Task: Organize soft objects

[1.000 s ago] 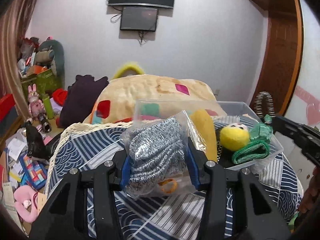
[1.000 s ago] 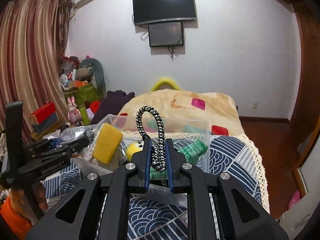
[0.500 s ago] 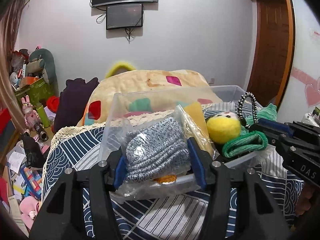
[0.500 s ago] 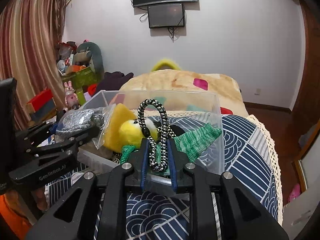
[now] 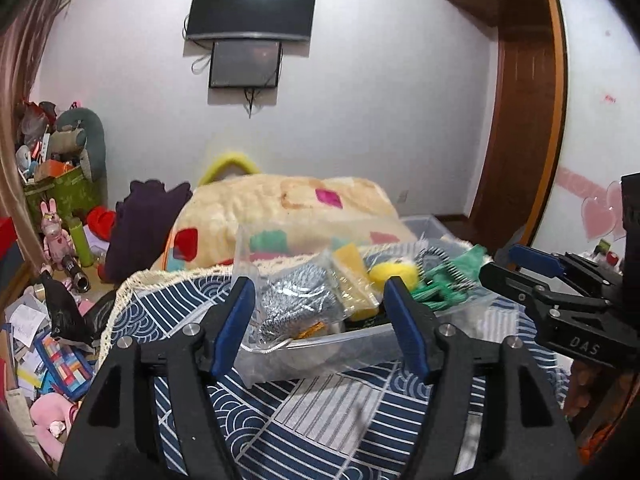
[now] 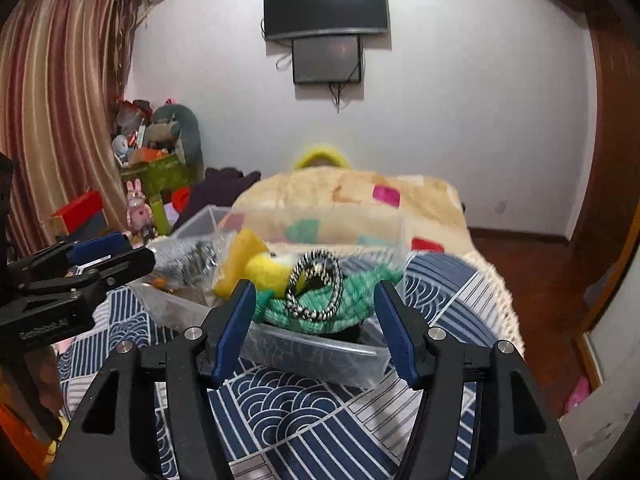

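A clear plastic bin (image 5: 320, 354) (image 6: 320, 354) stands on the blue patterned bedspread (image 5: 304, 412). In it lie a bagged grey knit (image 5: 294, 304) (image 6: 182, 258), a yellow sponge in a bag (image 5: 354, 276) (image 6: 240, 258), a yellow plush ball (image 5: 394, 272) (image 6: 266, 270), green knit fabric (image 5: 440, 286) (image 6: 352, 300) and a black-and-white braided rope (image 6: 316, 290). My left gripper (image 5: 320, 320) is open and empty just before the bagged knit. My right gripper (image 6: 314, 322) is open and empty, with the rope lying on the green fabric between its jaws.
A cream quilt with coloured patches (image 5: 288, 208) (image 6: 352, 196) lies behind the bin. Toys, boxes and papers crowd the floor at the left (image 5: 60, 320). A wooden door (image 5: 520, 120) is at the right, a TV (image 6: 326, 6) on the far wall.
Both grippers opened and drew back. The bagged grey knit dropped from the left gripper into the bin; the rope dropped from the right gripper onto the green fabric.
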Demonstrator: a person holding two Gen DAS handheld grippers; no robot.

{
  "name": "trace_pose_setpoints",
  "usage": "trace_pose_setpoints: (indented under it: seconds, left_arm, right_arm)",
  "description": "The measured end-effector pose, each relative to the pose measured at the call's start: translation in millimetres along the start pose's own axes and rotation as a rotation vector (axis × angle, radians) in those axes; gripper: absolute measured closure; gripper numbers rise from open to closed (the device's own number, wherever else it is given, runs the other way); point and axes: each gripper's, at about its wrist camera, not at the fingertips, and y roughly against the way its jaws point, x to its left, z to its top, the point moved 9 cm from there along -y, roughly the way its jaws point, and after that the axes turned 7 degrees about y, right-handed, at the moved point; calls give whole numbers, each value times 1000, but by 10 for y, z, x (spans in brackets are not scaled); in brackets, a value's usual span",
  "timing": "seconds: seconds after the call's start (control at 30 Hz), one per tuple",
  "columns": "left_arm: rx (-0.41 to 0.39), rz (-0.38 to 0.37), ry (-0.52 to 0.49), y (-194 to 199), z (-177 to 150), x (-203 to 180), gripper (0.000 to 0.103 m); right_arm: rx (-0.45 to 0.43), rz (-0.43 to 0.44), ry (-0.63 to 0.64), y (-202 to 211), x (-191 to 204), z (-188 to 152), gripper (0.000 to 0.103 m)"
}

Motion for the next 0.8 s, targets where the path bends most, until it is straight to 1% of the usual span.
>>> trace_pose_setpoints:
  seconds: [0.07, 0.2, 0.27, 0.3, 0.33, 0.4, 0.5, 0.6, 0.67, 0.8]
  left_arm:
    - [-34, -15, 3, 153, 40, -43, 33]
    - [-91, -51, 16, 434, 94, -106, 31]
    - [-111, -69, 28, 552, 94, -119, 30]
    - [-119, -77, 33, 596, 92, -124, 30]
    - [-127, -89, 38, 644, 81, -136, 28]
    - [-136, -101, 38, 708, 61, -166, 26]
    - [-144, -108, 21, 769, 14, -216, 25]
    - [-147, -115, 20, 796, -42, -239, 24]
    - [-144, -116, 19, 790, -72, -242, 22]
    - [-139, -115, 15, 777, -133, -267, 22]
  right_arm:
    - [-32, 4, 4, 108, 14, 60, 45]
    - [-103, 15, 21, 371, 80, 179, 45]
    - [-131, 27, 38, 500, 138, 197, 42]
    - [-143, 27, 41, 549, 160, 201, 35]
    - [-160, 24, 44, 602, 174, 203, 31]
    - [-185, 24, 45, 679, 195, 203, 30]
    - [-201, 23, 37, 731, 192, 180, 29]
    - [-210, 18, 20, 717, 164, 159, 21]
    - [-214, 8, 19, 695, 150, 143, 21]
    - [-211, 12, 11, 677, 163, 110, 21]
